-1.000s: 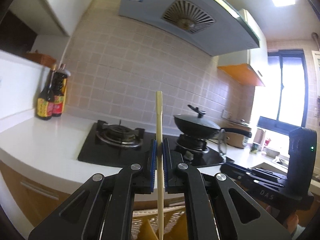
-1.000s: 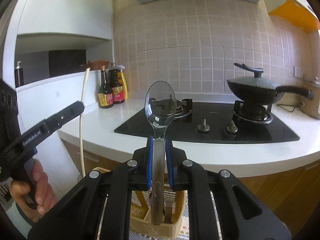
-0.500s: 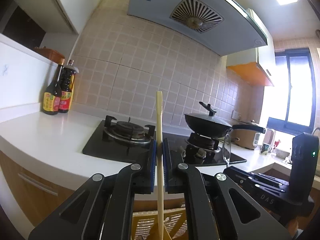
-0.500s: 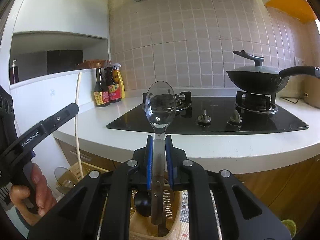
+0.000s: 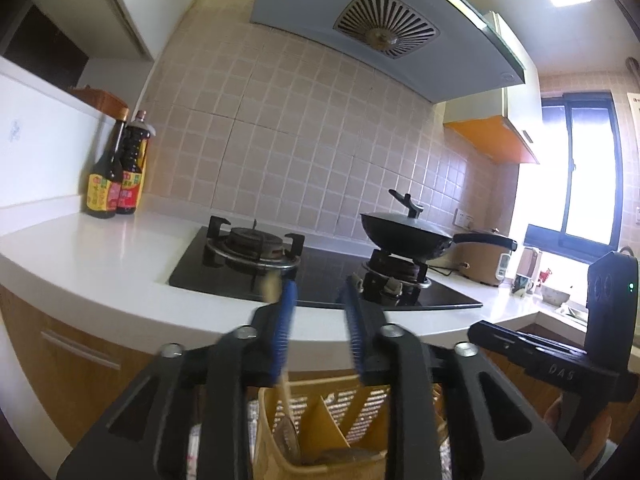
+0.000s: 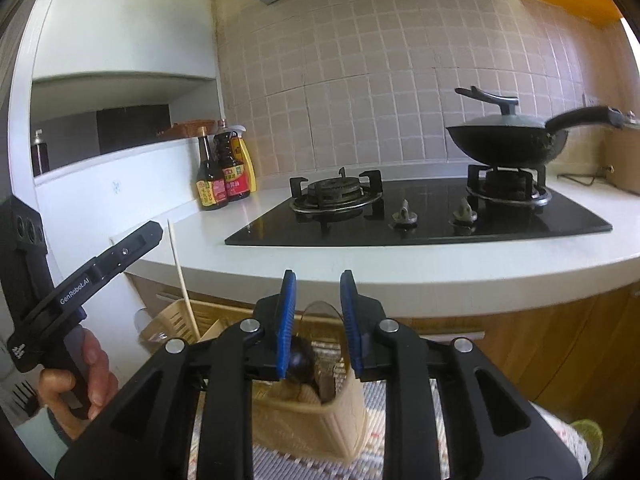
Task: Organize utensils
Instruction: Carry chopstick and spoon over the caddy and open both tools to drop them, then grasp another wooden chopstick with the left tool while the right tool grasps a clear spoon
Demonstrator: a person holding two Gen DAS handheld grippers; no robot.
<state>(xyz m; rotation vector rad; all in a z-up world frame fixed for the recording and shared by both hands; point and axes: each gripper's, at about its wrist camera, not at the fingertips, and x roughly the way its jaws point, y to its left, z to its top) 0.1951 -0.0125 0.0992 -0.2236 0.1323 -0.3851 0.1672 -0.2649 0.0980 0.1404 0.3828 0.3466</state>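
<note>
— Left wrist view first: what is the left gripper [image 5: 318,320] doing?
— Its jaws have just been opening and are now standing apart. The wooden chopstick [image 5: 273,286] is leaning against the inner face of the left blue pad, tilted and blurred, and the right pad is standing clear of it, so nothing is pinching it. Its lower end is reaching down into the tan slotted utensil basket [image 5: 320,408] below the fingers.
— And from the other side?
— From the right wrist view, the chopstick [image 6: 182,276] is slanting up out of the basket's [image 6: 308,420] left end, beside the left gripper [image 6: 150,234] that a hand [image 6: 80,376] is holding by its handle.
— The right gripper [image 6: 318,316]?
— Its jaws have also just been opening, and the pads are gripping nothing. The spoon [image 6: 320,312] is sitting low between them, its bowl a faint blur and its handle going down into the basket next to a dark rounded utensil [image 6: 300,360].
— Where is the basket sitting?
— Below the edge of the white counter [image 6: 400,276], in front of the black stove [image 6: 420,220], on a patterned cloth.
</note>
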